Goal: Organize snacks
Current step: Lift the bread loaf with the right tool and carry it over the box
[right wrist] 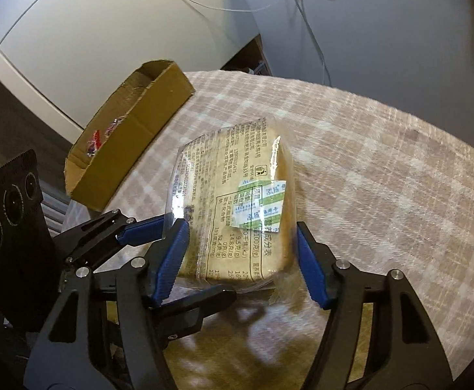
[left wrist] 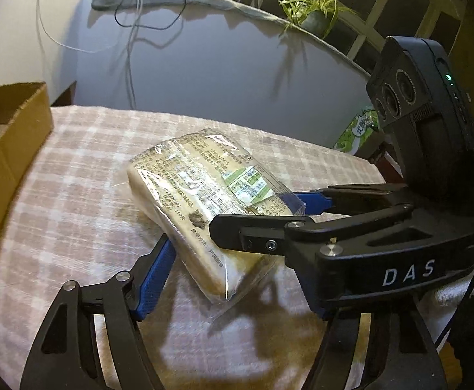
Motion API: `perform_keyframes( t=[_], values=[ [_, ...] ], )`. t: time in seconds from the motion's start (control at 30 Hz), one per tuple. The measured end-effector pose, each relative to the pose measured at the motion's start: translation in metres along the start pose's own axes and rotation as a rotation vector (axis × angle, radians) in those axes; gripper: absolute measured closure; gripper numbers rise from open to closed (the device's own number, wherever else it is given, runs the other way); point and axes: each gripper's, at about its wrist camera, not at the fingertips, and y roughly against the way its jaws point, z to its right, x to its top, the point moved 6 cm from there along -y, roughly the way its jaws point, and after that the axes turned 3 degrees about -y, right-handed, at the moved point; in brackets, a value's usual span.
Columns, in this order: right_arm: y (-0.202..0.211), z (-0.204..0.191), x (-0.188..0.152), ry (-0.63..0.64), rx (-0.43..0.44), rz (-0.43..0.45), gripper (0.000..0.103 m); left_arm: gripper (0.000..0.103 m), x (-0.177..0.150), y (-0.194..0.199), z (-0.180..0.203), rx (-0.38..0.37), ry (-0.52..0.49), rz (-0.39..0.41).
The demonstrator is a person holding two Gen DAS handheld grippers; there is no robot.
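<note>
Nearest the right wrist camera, the right gripper (right wrist: 241, 260) straddles the near end of the snack packet (right wrist: 233, 201), its blue fingers (right wrist: 172, 260) set on either side of the clear wrapper; the left pad touches the film, while the right pad looks to stand just off it, so I judge it closing on the packet rather than firmly clamped, though motion blur makes that uncertain. The packet is a pale block in transparent printed film with a green-and-white label, lying flat on the checked cloth of the surface (right wrist: 383, 169), its long axis running away from the right gripper's fingers and angled toward the far left. In the left wrist view the same packet (left wrist: 204, 208) lies ahead and slightly right of the left gripper (left wrist: 237, 253); one of its blue fingers (left wrist: 154, 279) rests just beside the packet's long edge, and the other is hidden behind the right gripper's black body, so the spread appears wide, holding nothing. The right gripper is the nearer and better aligned, gripping across the packet's short width. The cardboard box (right wrist: 129, 136) stands open at the left edge of the surface, well apart from the packet, with some red-wrapped items inside; it lies roughly along the packet's axis, so the likely move is a lift and carry leftward into it. A potted plant (left wrist: 314, 9) sits on the ledge behind.
</note>
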Motion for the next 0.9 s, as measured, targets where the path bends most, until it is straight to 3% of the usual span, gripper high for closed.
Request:
perform_keyframes(
  t=[0.43, 0.9],
  values=[
    [0.023, -0.066, 0.011, 0.108, -0.003, 0.070, 0.035, 0.032, 0.006, 0.058, -0.019, 0.052, -0.024, 0.114],
    [-0.004, -0.151, 0.058, 0.211, 0.063, 0.087, 0.035, 0.032, 0.018, 0.116, -0.084, 0.143, 0.020, 0.198]
  ],
)
